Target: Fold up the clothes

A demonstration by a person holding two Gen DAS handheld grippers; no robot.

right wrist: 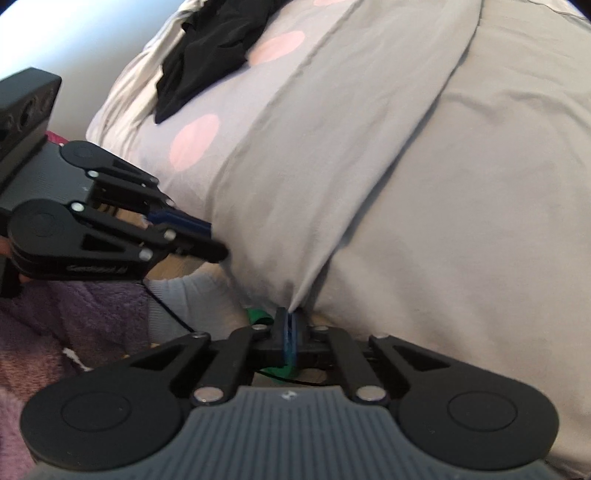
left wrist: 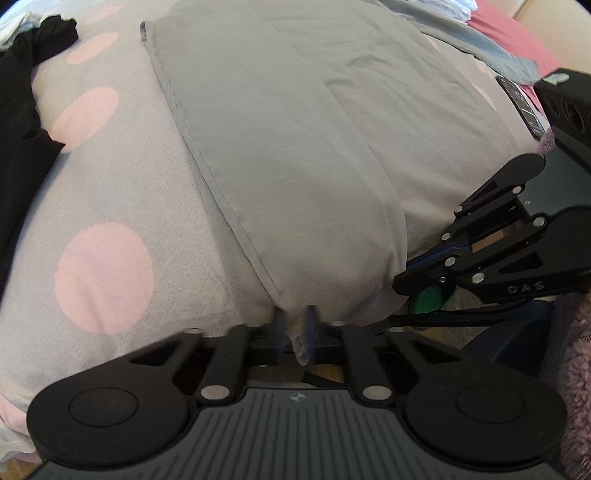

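A grey garment (left wrist: 280, 166) lies spread flat on a bed cover with pink dots (left wrist: 110, 206). My left gripper (left wrist: 295, 326) is shut on the garment's near hem, and a fold of grey cloth shows between its blue pads. In the right wrist view the same garment (right wrist: 443, 184) fills the frame. There my right gripper (right wrist: 290, 317) is shut on a pinched point of the near edge. Each gripper shows in the other's view: the right gripper (left wrist: 406, 277) at the garment's near right corner, the left gripper (right wrist: 218, 240) at its left side.
A black garment (left wrist: 22, 110) (right wrist: 210, 48) lies on the cover at the far left. A phone (left wrist: 521, 103), a blue-grey cloth (left wrist: 491, 48) and a pink cloth (left wrist: 509, 33) lie at the far right. A purple fleece sleeve (right wrist: 55, 314) is close by. Something green (right wrist: 256, 314) shows below the bed edge.
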